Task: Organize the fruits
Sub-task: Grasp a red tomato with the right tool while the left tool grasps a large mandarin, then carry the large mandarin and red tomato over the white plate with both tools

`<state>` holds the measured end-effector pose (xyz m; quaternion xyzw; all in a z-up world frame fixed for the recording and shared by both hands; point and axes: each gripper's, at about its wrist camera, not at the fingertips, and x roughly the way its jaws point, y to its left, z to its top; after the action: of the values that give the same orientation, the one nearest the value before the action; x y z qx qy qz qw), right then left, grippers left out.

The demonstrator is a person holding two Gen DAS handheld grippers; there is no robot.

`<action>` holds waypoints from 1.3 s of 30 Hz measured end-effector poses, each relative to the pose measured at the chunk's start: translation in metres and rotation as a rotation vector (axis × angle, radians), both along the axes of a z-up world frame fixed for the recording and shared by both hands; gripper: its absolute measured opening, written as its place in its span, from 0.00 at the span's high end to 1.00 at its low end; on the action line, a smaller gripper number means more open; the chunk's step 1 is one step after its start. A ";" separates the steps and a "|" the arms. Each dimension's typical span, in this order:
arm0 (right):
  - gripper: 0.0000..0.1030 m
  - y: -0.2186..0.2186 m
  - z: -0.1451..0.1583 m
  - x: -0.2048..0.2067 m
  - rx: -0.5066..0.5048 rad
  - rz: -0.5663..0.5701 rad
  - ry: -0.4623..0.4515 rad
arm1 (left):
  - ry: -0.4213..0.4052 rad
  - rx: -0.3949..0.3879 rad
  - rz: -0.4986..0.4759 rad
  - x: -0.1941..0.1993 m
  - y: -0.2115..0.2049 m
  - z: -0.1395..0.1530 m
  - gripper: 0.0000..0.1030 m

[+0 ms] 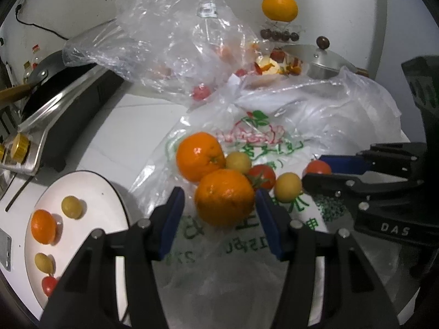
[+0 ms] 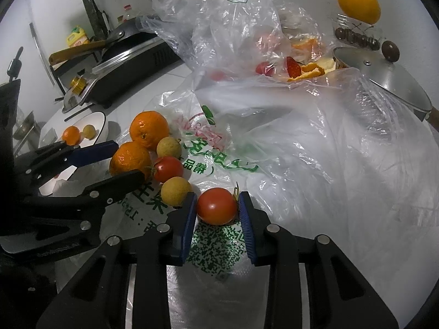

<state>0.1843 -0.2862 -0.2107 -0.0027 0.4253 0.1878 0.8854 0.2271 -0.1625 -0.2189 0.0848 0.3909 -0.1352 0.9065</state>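
Left tongs (image 1: 219,205), black with blue pads, straddle the nearer round orange mandarin (image 1: 224,197) on the printed white plastic bag (image 1: 274,142). The right pad looks to touch the peel, the left pad stands just off it with a visible gap, so released, not gripping. Mandarin sits on the bag.

Right tongs (image 2: 217,208), same build, are clenched on a small red tomato (image 2: 216,205); both blue pads press its sides. Tomato is low over the bag's green printed code patch; cannot tell if it rests on it.

Rest of the pile on the bag: second orange mandarin (image 1: 199,156) behind the first and touching it, a small yellow round fruit (image 1: 238,162) beside that, a red tomato with green stem (image 1: 262,176), another yellow round fruit (image 1: 288,186) near the right tongs.

Round white plate (image 1: 90,189) on the white tabletop (image 1: 129,126) at left, just beside the bag. It holds one small mandarin (image 1: 43,226), two yellow fruits and a red tomato (image 1: 49,285), apart from each other.

Behind: crumpled clear plastic bag (image 1: 170,33) with red fruit inside, black frying pan (image 1: 52,82) on a stove, metal pot lid with a brown knob (image 1: 322,42), a yellow-orange fruit (image 1: 279,6) on a clear stand.
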 end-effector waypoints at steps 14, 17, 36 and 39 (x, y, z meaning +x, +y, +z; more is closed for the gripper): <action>0.68 0.002 0.004 -0.003 -0.013 -0.006 -0.017 | -0.010 -0.052 -0.034 -0.009 0.006 0.006 0.54; 0.68 0.005 0.008 -0.005 -0.017 -0.004 -0.026 | -0.017 -0.062 -0.037 -0.013 0.008 0.011 0.54; 0.68 0.033 0.029 -0.029 -0.043 0.036 -0.074 | -0.089 -0.094 -0.002 -0.047 0.039 0.039 0.54; 0.68 0.038 0.031 -0.032 -0.047 0.041 -0.079 | -0.094 -0.096 0.005 -0.052 0.045 0.040 0.54</action>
<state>0.1525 -0.2484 -0.1796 -0.0394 0.3941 0.1957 0.8971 0.1748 -0.1176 -0.1786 0.0463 0.3414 -0.1473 0.9271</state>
